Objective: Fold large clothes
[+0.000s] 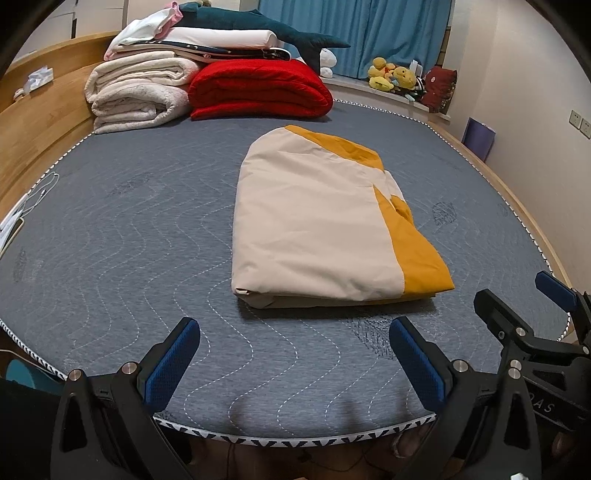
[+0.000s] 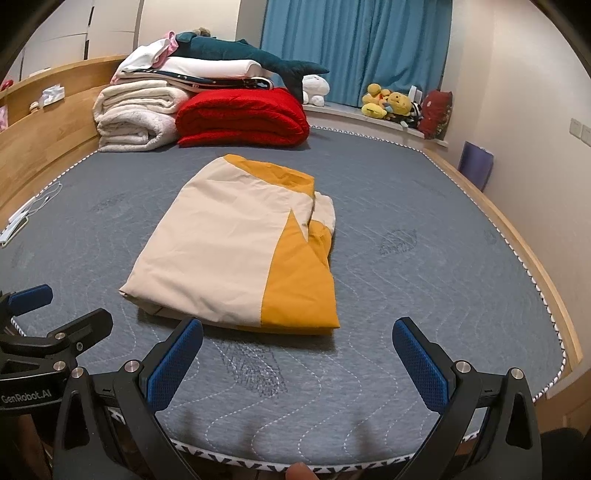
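A cream and mustard-yellow garment [image 1: 325, 218] lies folded into a thick rectangle on the grey quilted mattress [image 1: 129, 229]. It also shows in the right wrist view [image 2: 236, 251]. My left gripper [image 1: 295, 332] is open and empty, held over the near edge of the mattress, a short way in front of the garment. My right gripper [image 2: 297, 332] is open and empty too, just in front of the garment's yellow corner. The right gripper also shows at the right of the left wrist view [image 1: 524, 295]; the left gripper shows at the left of the right wrist view [image 2: 51, 306].
Rolled white blankets [image 1: 136, 92], a folded red blanket [image 1: 258, 88] and a stack of linens with a teal plush shark [image 1: 258, 26] sit at the far end. A wooden bed frame [image 1: 33, 122] runs along the left. Plush toys [image 1: 395, 75] sit by the blue curtain.
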Action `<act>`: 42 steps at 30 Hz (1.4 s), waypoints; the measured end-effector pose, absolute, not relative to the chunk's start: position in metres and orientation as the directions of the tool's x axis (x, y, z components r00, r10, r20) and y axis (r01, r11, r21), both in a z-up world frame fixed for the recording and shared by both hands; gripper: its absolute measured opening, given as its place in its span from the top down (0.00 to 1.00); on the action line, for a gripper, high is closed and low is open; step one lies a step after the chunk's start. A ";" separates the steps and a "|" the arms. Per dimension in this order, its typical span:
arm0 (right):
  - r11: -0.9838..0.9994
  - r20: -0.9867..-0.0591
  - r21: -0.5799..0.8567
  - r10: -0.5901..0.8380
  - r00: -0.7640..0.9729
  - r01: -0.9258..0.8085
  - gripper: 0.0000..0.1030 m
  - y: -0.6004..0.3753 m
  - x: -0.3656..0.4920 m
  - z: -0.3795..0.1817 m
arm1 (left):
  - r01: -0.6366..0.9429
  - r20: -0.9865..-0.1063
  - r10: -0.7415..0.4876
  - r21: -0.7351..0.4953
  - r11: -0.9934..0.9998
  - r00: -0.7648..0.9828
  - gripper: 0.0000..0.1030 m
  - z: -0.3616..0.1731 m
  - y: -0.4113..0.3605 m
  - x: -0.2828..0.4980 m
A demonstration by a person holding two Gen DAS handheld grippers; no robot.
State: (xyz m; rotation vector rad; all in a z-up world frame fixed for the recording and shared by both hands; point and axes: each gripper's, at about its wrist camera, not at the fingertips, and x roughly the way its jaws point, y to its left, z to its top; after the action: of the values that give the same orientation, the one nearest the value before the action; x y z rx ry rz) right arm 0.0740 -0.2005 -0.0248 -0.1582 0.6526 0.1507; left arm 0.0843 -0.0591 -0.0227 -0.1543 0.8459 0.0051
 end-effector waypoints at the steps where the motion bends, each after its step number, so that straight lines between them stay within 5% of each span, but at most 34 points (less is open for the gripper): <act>1: 0.977 -0.613 -0.099 0.090 0.785 -0.189 0.01 -0.200 0.074 -0.025 | -0.066 -0.746 -0.056 -0.134 0.989 0.664 0.01 -0.023 -0.059 0.084; 42: 0.972 -0.597 -0.093 0.120 0.793 -0.217 0.01 -0.193 0.071 -0.022 | -0.099 -0.751 -0.033 -0.130 0.987 0.659 0.01 -0.021 -0.061 0.082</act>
State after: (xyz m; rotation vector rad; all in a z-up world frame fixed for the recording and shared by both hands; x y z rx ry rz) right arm 0.0709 -0.1934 -0.0217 -0.1599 0.6298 0.1819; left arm 0.0821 -0.0611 -0.0206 -0.1648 0.8515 0.0376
